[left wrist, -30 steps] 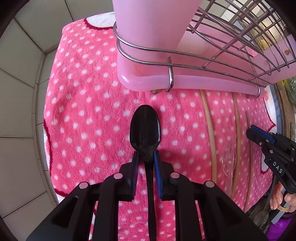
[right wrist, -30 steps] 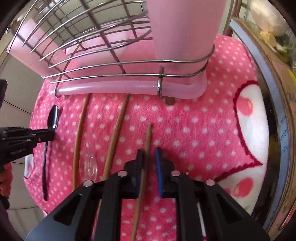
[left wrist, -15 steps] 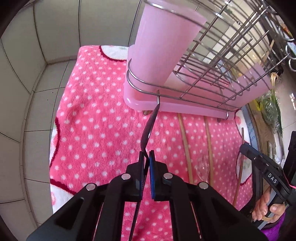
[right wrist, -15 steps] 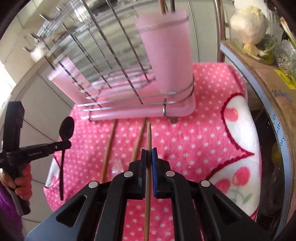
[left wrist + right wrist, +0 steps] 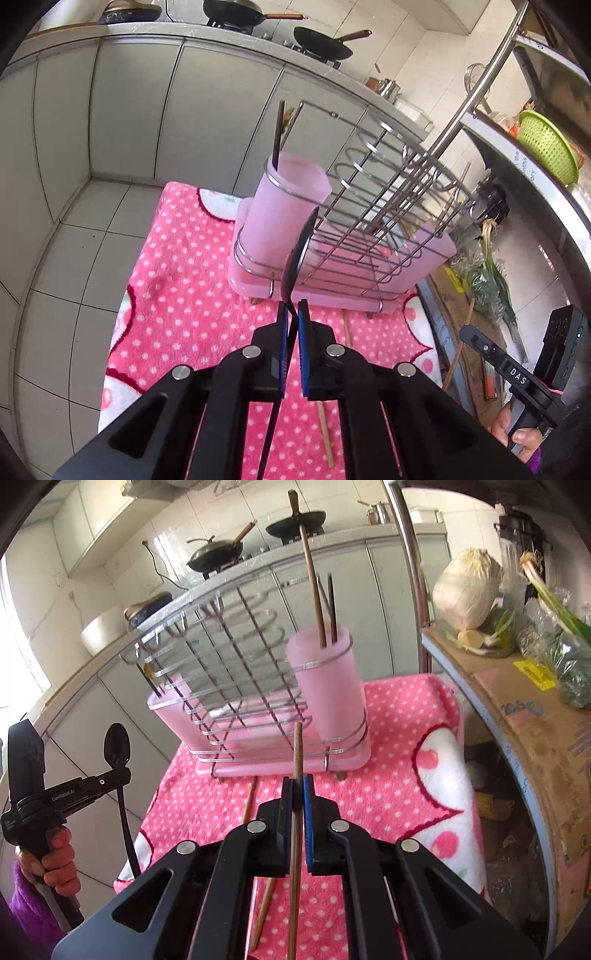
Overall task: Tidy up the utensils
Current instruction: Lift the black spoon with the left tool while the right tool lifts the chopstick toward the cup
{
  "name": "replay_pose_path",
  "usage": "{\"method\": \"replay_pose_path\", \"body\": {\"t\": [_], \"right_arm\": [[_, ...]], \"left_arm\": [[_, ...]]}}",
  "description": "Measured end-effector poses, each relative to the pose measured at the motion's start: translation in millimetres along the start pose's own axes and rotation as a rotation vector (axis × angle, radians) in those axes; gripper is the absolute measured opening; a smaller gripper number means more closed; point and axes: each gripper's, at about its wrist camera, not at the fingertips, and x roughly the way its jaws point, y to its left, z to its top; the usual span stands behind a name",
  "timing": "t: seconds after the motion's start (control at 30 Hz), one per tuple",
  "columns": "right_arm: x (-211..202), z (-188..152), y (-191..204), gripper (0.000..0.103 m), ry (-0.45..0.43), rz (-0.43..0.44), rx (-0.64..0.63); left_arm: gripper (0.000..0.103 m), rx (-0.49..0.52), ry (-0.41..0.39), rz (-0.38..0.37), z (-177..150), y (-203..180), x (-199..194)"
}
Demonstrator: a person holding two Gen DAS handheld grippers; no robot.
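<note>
A pink polka-dot blanket [image 5: 402,716] is lying on the tiled kitchen floor, carrying a wire dish rack [image 5: 236,686]. In front of the rack, the left gripper [image 5: 291,325] jaws are clenching a glossy black spoon [image 5: 299,251], and the right gripper [image 5: 298,794] jaws are clenching a slim brown chopstick [image 5: 297,760].

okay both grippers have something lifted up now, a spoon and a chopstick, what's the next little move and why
Probably carry the right gripper forward and up over the pink cup on the rack. It is shut on the wooden chopstick, raised clear of the pink blanket, and that cup already holds chopsticks. The left gripper, shut on the black spoon, could follow.
</note>
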Motion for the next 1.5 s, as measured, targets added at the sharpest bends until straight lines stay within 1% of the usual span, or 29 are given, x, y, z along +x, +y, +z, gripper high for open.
{"method": "replay_pose_path", "body": {"t": [0.1, 0.23, 0.33, 0.43, 0.67, 0.83, 0.9, 1.0, 1.1, 1.17, 1.23, 1.33, 1.4, 1.5], "right_arm": [[-18.0, 16.3, 3.6, 0.006, -0.059, -0.007, -0.025], [-42.8, 49.9, 8.4, 0.006, -0.149, -0.009, -0.052], [-55.4, 77.1, 11.9, 0.006, -0.221, -0.018, -0.072], [-65.6, 109.4, 15.6, 0.006, -0.301, -0.022, -0.079], [-67.7, 169.9, 21.0, 0.006, -0.440, -0.040, -0.084], [-54.6, 194.9, 23.1, 0.006, -0.502, -0.067, -0.096], [-49.6, 201.3, 24.9, 0.006, -0.520, -0.088, -0.102], [-41.2, 207.0, 24.1, 0.006, -0.543, -0.113, -0.110], [-32.2, 207.1, 23.8, 0.006, -0.558, -0.149, -0.122], [-26.3, 204.8, 22.7, 0.006, -0.565, -0.169, -0.133], [-20.5, 200.8, 22.0, 0.006, -0.564, -0.183, -0.144], [-7.9, 195.2, 17.1, 0.006, -0.531, -0.180, -0.136], [-1.2, 189.8, 14.4, 0.006, -0.507, -0.179, -0.129], [6.7, 180.5, 7.3, 0.006, -0.468, -0.173, -0.108]], "left_arm": [[0.004, 0.007, -0.070, -0.023, 12.9, -7.2, -15.4], [0.004, 0.006, -0.150, -0.054, 34.0, -16.8, -28.8], [0.004, 0.026, -0.203, -0.060, 52.9, -26.2, -35.4], [0.004, 0.044, -0.258, -0.050, 75.8, -34.1, -39.6], [0.005, 0.004, -0.366, -0.045, 126.0, -39.6, -47.0], [0.004, -0.005, -0.410, -0.036, 149.3, -41.4, -41.9], [0.005, 0.005, -0.426, -0.031, 155.0, -43.4, -38.2], [0.005, 0.019, -0.471, -0.041, 161.7, -46.8, -33.5], [0.005, 0.039, -0.490, -0.037, 164.4, -47.6, -23.9], [0.005, 0.056, -0.510, -0.014, 164.7, -48.3, -17.3], [0.005, 0.068, -0.517, -0.009, 163.8, -47.0, -8.4], [0.005, 0.077, -0.507, -0.007, 158.9, -42.8, 6.2], [0.005, 0.089, -0.480, 0.008, 152.9, -40.1, 19.2], [0.005, 0.087, -0.434, -0.001, 141.2, -32.4, 34.3]]}}
